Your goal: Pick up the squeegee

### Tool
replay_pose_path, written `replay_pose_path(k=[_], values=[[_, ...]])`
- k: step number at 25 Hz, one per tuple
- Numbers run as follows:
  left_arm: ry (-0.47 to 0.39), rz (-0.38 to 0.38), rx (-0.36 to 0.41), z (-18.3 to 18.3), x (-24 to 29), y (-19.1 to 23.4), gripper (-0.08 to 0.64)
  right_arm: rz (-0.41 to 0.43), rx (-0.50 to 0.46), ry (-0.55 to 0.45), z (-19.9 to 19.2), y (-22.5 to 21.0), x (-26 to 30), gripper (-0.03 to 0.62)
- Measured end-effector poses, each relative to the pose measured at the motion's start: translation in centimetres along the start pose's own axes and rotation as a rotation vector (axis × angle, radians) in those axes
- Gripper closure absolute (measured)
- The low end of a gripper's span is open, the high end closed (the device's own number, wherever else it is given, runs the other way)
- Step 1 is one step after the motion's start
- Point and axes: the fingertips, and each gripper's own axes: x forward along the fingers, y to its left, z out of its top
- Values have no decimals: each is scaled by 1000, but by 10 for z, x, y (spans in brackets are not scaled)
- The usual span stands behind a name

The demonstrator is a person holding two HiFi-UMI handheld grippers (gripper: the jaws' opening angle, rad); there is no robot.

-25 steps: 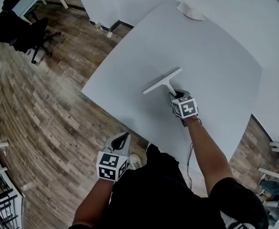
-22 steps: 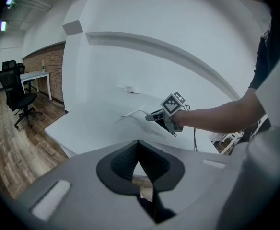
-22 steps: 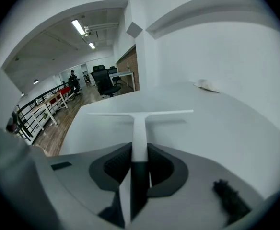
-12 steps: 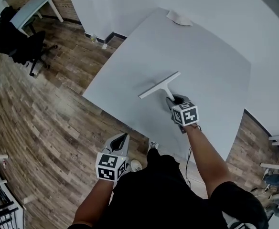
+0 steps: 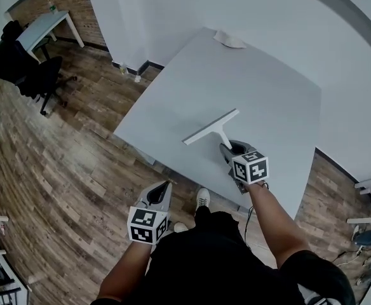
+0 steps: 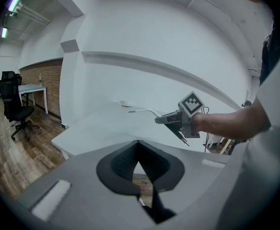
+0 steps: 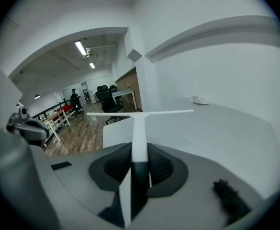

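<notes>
A white squeegee (image 5: 212, 129) with a long blade and a dark lower handle is held above the pale grey table (image 5: 262, 88). My right gripper (image 5: 227, 149) is shut on its handle. In the right gripper view the squeegee (image 7: 139, 128) runs straight out from between the jaws, blade crosswise at the far end. My left gripper (image 5: 163, 188) hangs off the table's near edge, over the wooden floor, its jaws closed together with nothing in them. From the left gripper view I see the right gripper (image 6: 171, 120) with the squeegee (image 6: 142, 111) over the table.
A crumpled white cloth (image 5: 230, 40) lies at the table's far corner. A black office chair (image 5: 30, 72) and a small desk (image 5: 46, 25) stand on the wooden floor at the left. White walls close in behind the table.
The squeegee has risen off the table in my right gripper. The head camera has shifted, so the table sits lower in view. The left gripper stays put.
</notes>
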Motion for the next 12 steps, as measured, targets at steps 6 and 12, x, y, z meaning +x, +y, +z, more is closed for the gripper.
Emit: replay_pose_path(k=[6,12], values=[[-44,9,14,1,-26,-6,554,22,1,-68,3,38,-43,499],[-59,-13,25,-4,-40,-25,554,43,56,-150,-1,74,-88,499]])
